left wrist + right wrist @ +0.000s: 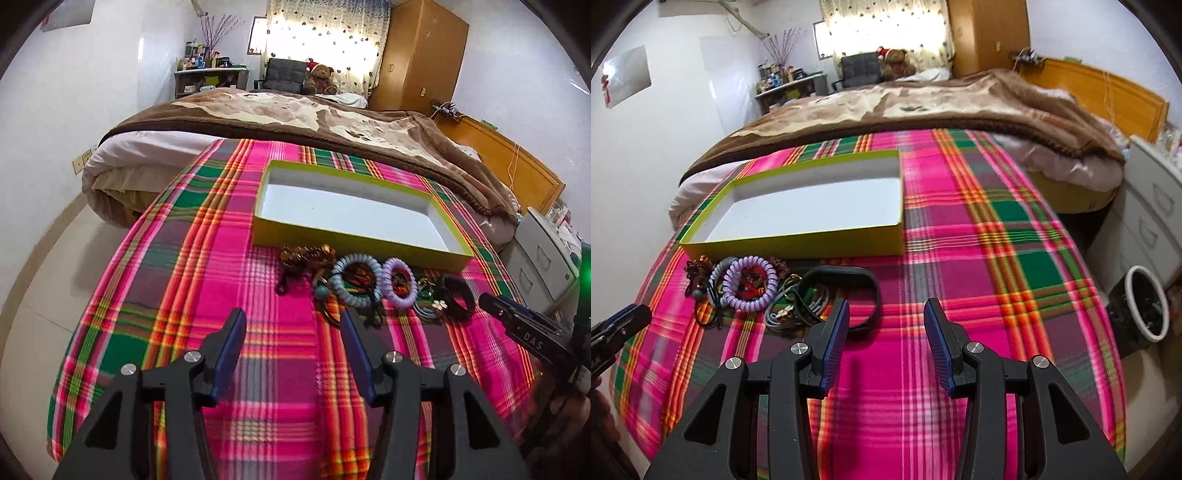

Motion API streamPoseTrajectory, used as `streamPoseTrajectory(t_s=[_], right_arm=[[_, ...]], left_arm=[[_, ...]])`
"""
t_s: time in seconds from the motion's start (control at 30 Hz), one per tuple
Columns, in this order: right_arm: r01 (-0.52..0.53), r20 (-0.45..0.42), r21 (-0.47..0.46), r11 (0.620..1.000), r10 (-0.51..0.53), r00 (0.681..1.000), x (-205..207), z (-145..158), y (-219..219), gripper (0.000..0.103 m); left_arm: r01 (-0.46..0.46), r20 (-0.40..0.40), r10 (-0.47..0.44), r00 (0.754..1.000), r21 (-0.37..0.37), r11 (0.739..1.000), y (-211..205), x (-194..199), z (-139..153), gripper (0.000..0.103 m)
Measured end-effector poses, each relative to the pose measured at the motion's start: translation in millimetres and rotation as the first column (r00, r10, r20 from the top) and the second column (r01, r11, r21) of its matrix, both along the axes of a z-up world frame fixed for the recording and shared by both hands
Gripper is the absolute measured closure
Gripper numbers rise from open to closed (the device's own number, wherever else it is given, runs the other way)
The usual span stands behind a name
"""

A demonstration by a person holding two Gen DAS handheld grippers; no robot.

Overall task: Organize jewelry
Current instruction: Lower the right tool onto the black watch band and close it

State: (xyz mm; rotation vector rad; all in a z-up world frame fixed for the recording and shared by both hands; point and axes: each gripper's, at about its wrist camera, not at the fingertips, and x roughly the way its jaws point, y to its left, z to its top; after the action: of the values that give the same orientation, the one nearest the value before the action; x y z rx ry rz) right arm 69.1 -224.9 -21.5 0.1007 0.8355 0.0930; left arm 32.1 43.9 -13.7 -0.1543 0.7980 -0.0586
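A shallow yellow-green box (354, 242) (798, 240) with a white inside lies on the pink plaid cloth, nothing in it. Just in front of it lies a pile of jewelry: a pale blue coil band (356, 295), a purple coil band (400, 297) (748, 301), brown beads (306, 254) (698, 267), a black wristband (460, 295) (849, 286) and grey cords (790, 310). My left gripper (293, 319) hovers open just short of the pile's left part. My right gripper (886, 308) is open too, its left finger beside the black wristband; nothing sits between the fingers.
The plaid cloth (960, 258) covers a table that ends near the bed (295, 110) with a brown blanket. A white drawer unit (1152, 206) and a bin with a black bag (1145, 306) stand to the right. The right gripper's body (524, 332) shows in the left wrist view.
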Motion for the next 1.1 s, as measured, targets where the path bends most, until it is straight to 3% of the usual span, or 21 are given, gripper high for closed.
streamPoseTrajectory(t_s=[0.4, 0.47, 0.67, 0.83, 1.1], right_arm=[[-0.051, -0.098, -0.023, 0.998, 0.049, 0.994, 31, -15, 10, 0.061], [-0.047, -0.111, -0.021, 0.999, 0.044, 0.993, 32, -19, 9, 0.081], [-0.061, -0.103, -0.008, 0.998, 0.060, 0.993, 33, -19, 8, 0.096], [-0.045, -0.095, 0.013, 0.999, 0.046, 0.994, 34, -18, 3, 0.099], [0.004, -0.059, 0.053, 0.999, -0.001, 0.998, 29, -8, -14, 0.099]], left_arm=[[0.034, -0.054, -0.037, 0.998, -0.054, 0.998, 17, 20, -6, 0.048], [0.035, -0.062, -0.037, 0.997, -0.048, 0.998, 17, 24, -7, 0.048], [0.054, -0.053, -0.056, 0.997, -0.042, 0.998, 17, 37, -8, 0.048], [0.074, -0.066, -0.078, 0.995, -0.053, 0.996, 18, 51, -13, 0.048], [0.107, -0.095, -0.107, 0.990, -0.003, 0.994, 11, 71, -21, 0.048]])
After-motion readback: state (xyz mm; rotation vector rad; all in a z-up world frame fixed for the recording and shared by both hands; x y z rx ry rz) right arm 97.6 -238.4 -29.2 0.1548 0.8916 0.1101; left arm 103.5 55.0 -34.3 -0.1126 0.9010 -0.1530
